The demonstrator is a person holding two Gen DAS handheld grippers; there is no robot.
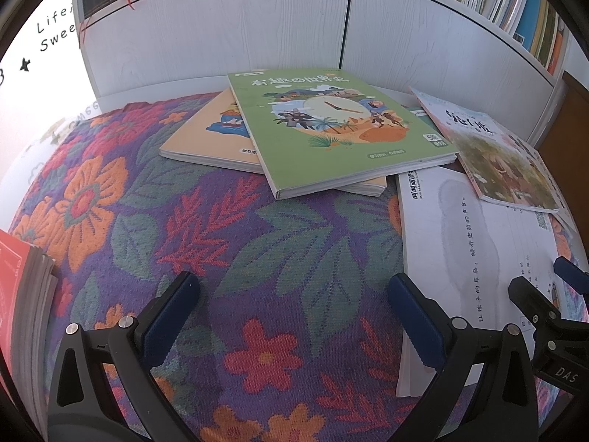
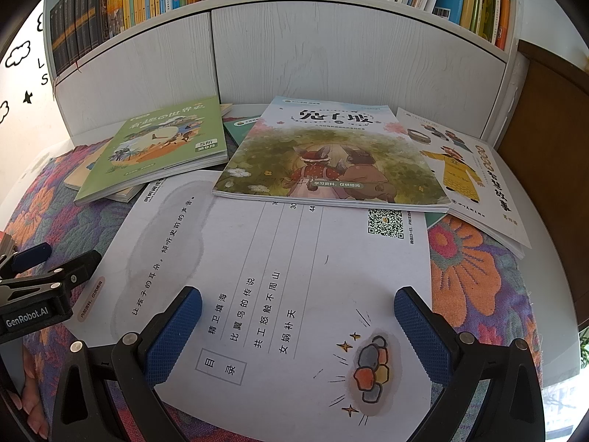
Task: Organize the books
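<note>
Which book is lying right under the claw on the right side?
The white book with the table of contents printed on it. It lies flat beneath the open right claw, while the green clock-cover book and the rabbit-cover book lie farther back.

Cloth [image 1: 257, 258]: woven, coarse-knit floral weave — matt.
Green book [image 1: 331, 125]: paper cover, slight sheen.
White book [image 2: 294, 276]: matt, smooth paper.
Right tongs [image 2: 298, 331]: black plastic, metal pins, blue pads [image 2: 176, 328] — stippled.
Cabinet [image 2: 349, 55]: white, wood-grain texture.
</note>
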